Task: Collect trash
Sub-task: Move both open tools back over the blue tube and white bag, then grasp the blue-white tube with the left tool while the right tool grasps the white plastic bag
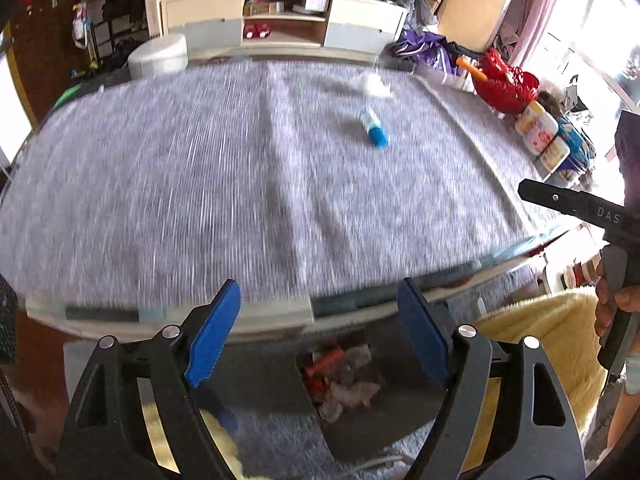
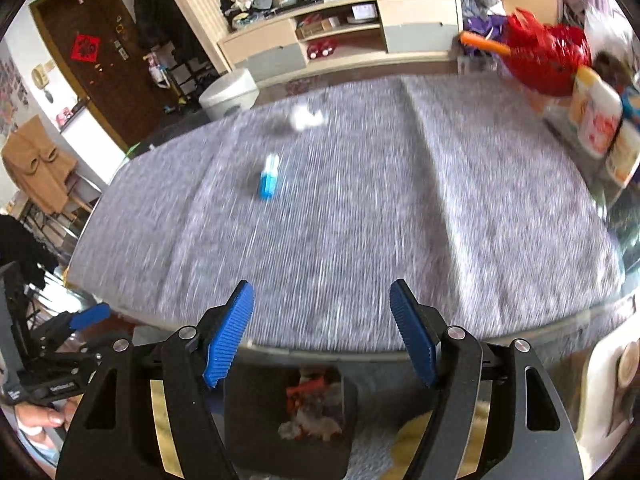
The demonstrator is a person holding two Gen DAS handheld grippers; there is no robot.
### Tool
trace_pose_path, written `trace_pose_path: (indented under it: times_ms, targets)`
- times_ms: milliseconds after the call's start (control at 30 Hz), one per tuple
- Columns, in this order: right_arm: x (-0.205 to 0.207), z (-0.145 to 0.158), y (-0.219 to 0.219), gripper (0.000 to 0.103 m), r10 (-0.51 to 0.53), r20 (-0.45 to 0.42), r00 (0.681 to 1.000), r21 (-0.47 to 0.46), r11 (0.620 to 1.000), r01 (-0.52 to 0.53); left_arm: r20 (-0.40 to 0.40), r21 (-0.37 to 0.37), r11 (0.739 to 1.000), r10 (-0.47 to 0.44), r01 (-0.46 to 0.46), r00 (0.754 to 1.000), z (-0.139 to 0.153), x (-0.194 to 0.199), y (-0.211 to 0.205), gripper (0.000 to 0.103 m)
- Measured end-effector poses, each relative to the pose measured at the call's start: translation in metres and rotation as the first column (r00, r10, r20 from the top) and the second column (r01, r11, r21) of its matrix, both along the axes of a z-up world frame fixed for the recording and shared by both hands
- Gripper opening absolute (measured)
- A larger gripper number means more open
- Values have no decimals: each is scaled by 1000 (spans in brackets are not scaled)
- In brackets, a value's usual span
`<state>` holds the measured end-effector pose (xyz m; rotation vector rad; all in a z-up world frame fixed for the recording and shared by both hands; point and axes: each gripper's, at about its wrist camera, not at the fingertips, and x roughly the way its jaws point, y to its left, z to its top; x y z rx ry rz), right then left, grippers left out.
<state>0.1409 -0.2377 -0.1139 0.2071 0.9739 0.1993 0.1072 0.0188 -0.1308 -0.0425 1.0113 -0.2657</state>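
Left wrist view: the left gripper (image 1: 320, 332) fills the bottom of the frame, its blue-padded tongs spread apart with nothing between them. Below them, at bottom centre, a dark bin (image 1: 344, 396) holds crumpled trash. A grey cloth-covered table (image 1: 180, 200) spans the middle, blurred. On it, right of centre in the upper half, lies a blue and white tube (image 1: 375, 129), with a white crumpled tissue (image 1: 374, 84) just above it. A red basket (image 1: 506, 84) sits at the upper right.

Right wrist view: the right gripper (image 2: 322, 332) sits at bottom centre, tongs likewise apart and empty, over the same bin (image 2: 248, 432). The tube (image 2: 269, 178) lies left of centre, the tissue (image 2: 306, 117) above it. The basket (image 2: 548, 58) is at upper right.
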Motion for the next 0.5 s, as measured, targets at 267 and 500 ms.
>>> trace_pose_path:
  times_ms: [267, 500]
  targets:
    - [66, 13, 6, 72, 25, 35, 999, -63, 998, -23, 23, 25, 998, -66, 65, 998, 8, 67, -35, 78]
    - [130, -5, 10, 72, 32, -6, 999, -65, 997, -32, -9, 0, 995, -104, 104, 995, -4, 126, -68, 78]
